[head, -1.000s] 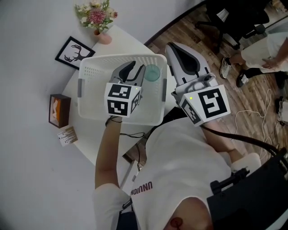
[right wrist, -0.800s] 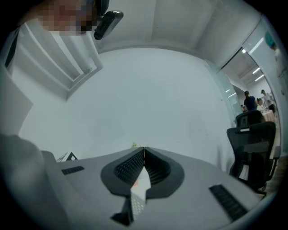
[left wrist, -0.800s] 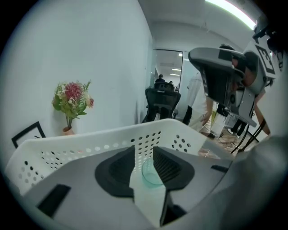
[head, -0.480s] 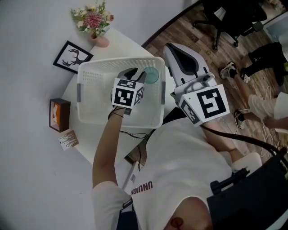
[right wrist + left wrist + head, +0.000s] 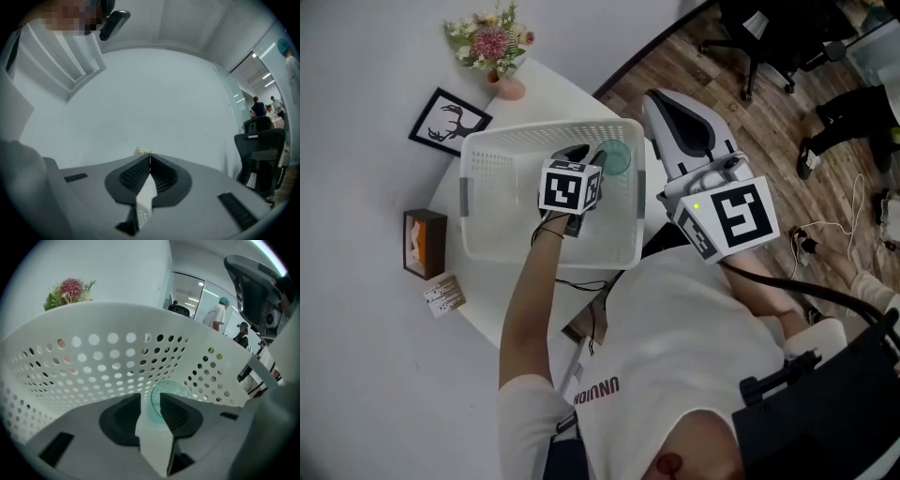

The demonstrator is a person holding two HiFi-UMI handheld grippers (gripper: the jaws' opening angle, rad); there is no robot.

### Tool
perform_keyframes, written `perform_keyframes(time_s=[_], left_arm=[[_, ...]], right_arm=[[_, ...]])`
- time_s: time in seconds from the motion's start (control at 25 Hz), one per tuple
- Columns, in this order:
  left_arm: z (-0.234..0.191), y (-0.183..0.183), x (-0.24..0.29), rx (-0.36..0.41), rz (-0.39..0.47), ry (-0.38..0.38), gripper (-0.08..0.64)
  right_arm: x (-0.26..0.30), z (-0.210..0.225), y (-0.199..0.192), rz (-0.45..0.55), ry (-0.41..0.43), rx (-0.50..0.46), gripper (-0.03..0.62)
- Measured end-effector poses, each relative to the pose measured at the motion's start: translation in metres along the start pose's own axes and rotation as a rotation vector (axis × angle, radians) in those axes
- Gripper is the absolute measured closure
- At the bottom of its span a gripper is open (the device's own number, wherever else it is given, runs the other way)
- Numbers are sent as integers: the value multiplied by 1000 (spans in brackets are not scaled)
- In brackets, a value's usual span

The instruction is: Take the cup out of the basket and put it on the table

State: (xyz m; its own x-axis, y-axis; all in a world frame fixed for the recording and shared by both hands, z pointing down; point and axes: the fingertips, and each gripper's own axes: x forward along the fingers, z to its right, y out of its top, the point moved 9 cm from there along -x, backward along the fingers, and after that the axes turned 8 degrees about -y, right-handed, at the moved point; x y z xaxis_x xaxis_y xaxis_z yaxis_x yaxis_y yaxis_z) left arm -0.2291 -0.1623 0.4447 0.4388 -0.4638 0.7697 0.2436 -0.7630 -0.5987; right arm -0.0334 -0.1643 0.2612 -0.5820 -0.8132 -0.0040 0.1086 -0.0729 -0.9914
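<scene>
A clear teal cup (image 5: 617, 156) sits in the far right corner of the white perforated basket (image 5: 553, 127) on the white table (image 5: 567, 92). My left gripper (image 5: 588, 157) reaches down into the basket with its tips right at the cup. In the left gripper view the cup (image 5: 169, 389) shows just past the gap of the gripper (image 5: 150, 399), against the basket wall (image 5: 93, 362). The jaws are opening and the pads do not press on it. My right gripper (image 5: 656, 97) hangs shut and empty to the right of the basket; in its own view the gripper (image 5: 150, 156) faces a bare wall.
A flower vase (image 5: 499, 42) and a framed deer picture (image 5: 448, 115) stand behind the basket. A brown tissue box (image 5: 424, 244) and a small card (image 5: 442, 293) lie at its left. An office chair (image 5: 759, 28) and someone's legs (image 5: 853, 103) are on the wooden floor at right.
My left gripper has pushed farther into the basket toward the cup and turned, so its marker cube sits higher. The person on the floor at right has moved. The right gripper has stayed still.
</scene>
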Motion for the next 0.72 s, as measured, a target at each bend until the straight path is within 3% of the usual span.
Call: perform_keyframes(time_s=[0.48, 0.72], left_arm=[[-2, -5, 8, -63, -12, -19, 434], [-1, -7, 9, -70, -16, -19, 491]], right_arm=[[0, -1, 1, 1, -9, -3, 572], [-1, -2, 0, 1, -9, -4, 572]])
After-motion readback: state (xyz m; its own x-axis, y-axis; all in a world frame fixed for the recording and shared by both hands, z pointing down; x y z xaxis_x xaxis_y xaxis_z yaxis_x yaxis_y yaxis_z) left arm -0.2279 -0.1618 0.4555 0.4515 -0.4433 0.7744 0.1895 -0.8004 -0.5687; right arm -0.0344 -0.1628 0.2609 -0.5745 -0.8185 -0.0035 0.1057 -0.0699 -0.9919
